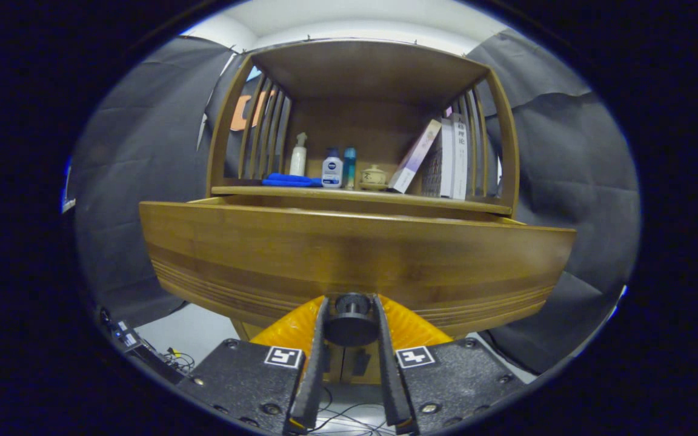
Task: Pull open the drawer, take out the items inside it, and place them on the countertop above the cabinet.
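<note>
A wooden drawer front (pixel 355 260) stands pulled out from the cabinet, wide and close before me. Its round dark knob (pixel 350 318) sits low at the middle, and my gripper (pixel 350 312) is shut on it, one finger pressing each side. The drawer's inside is hidden behind its front board. Above it runs the countertop (pixel 361 197) of the cabinet, a wooden shelf with slatted sides.
On the countertop lie a blue cloth (pixel 291 180), a white spray bottle (pixel 298 155), a white lotion bottle (pixel 332 169), a teal bottle (pixel 349 165), a small lidded jar (pixel 374 176) and several books (pixel 443 158). Cables and a device (pixel 137 345) lie on the floor below left.
</note>
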`<state>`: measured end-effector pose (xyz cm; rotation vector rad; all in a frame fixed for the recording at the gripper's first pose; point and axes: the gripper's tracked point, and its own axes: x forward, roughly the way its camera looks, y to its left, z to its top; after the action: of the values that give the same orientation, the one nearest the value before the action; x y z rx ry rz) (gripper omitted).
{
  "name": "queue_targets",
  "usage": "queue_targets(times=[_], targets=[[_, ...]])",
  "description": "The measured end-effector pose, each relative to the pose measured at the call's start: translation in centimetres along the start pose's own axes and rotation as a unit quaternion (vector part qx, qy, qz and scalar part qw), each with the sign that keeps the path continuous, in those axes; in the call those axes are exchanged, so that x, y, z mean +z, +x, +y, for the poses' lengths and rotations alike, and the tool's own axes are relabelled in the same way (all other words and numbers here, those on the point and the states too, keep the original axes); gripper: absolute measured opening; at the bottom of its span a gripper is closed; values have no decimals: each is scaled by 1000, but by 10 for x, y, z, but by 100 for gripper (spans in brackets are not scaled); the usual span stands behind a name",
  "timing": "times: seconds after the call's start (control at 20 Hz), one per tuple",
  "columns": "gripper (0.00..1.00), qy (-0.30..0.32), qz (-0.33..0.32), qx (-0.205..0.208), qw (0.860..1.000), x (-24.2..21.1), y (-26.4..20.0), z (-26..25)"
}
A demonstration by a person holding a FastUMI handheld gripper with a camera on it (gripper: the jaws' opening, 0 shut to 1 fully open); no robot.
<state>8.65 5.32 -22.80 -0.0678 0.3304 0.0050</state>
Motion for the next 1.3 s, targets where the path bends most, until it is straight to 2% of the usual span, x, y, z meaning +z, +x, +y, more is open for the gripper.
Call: queue_targets(times=[0.15, 0.3, 0.4, 0.55, 0.75, 0.95, 1.1, 1.2, 1.3], targets=[[78, -5, -23, 15, 1000, 17, -13, 3], [99, 3, -56, 17, 998, 61, -28, -8], [100, 20, -64, 28, 997, 91, -33, -12], [100, 34, -44, 26, 998, 135, -26, -29], [100, 48, -29, 39, 998, 186, 2, -37], [100, 60, 52, 54, 995, 197, 39, -35], [99, 42, 116, 51, 991, 190, 65, -30], [97, 23, 167, 54, 984, 176, 83, -23], [93, 23, 229, 57, 972, 157, 94, -18]])
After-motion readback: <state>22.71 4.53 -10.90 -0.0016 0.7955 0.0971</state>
